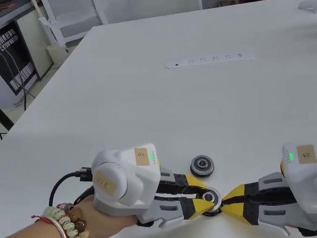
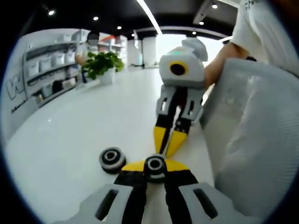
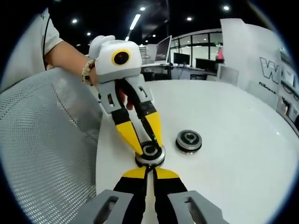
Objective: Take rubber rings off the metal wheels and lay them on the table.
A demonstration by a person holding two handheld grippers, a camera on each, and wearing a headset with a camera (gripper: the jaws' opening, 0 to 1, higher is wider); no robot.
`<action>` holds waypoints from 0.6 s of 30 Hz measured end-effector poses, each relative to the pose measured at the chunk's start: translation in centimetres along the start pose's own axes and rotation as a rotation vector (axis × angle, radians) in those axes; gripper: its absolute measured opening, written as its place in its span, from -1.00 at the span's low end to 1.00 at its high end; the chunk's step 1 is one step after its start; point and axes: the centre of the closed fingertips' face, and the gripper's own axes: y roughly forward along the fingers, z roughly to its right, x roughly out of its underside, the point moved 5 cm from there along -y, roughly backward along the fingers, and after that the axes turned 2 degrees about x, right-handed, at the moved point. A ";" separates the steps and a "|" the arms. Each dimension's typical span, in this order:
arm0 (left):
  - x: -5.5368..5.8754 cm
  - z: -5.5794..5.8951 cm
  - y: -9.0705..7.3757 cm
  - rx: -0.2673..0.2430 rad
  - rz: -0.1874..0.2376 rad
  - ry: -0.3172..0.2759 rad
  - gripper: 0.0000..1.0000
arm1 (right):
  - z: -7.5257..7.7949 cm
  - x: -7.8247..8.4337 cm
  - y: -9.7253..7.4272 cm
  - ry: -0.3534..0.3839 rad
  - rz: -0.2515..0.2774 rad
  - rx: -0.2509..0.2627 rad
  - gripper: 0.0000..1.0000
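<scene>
At the near edge of a white table (image 1: pixel 148 109), the left gripper (image 1: pixel 207 198), white-bodied with black and yellow jaws, has its jaws closed around a small round metal wheel with a black rubber ring (image 1: pixel 213 197) on its rim. 1 yellow tip presses each side of this metal wheel, which lies flat on the table. Beaded bracelets (image 1: pixel 64 218) circle the wrist behind that gripper. The right gripper (image 3: pixel 150 173) faces it from the opposite side. Its 2 yellow tips are drawn almost together, with a thin slit between them, and they meet the rim of the same wheel. Whether they pinch the rubber ring cannot be told. Just beyond the 2 grippers, a second wheel (image 1: pixel 202 166) of the same kind lies flat on the table, apart from both, with its dark ring on. Farther across the table lies a long white power strip (image 1: pixel 210 60). In the left gripper view, a green potted plant (image 2: pixel 103 63) stands at the far end.
</scene>
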 end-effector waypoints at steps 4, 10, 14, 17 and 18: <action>0.0 0.0 0.0 -0.005 -0.005 0.013 -0.71 | 0.0 -0.1 0.0 -0.001 -0.012 0.017 -1.00; 0.0 -0.1 0.0 -0.010 -0.006 0.011 -0.72 | 0.4 0.0 -0.1 0.078 -0.014 0.026 -1.00; 0.0 -0.2 0.0 -0.012 -0.008 0.010 -0.72 | 0.8 -0.1 -0.4 0.132 0.000 0.051 -1.00; 0.0 -0.2 0.0 -0.013 -0.007 0.008 -0.72 | 1.2 -0.1 -0.6 0.200 0.011 0.050 -1.00; 0.0 -0.2 0.0 -0.014 -0.006 0.007 -0.72 | 1.2 0.0 -0.6 0.197 0.011 0.050 -1.00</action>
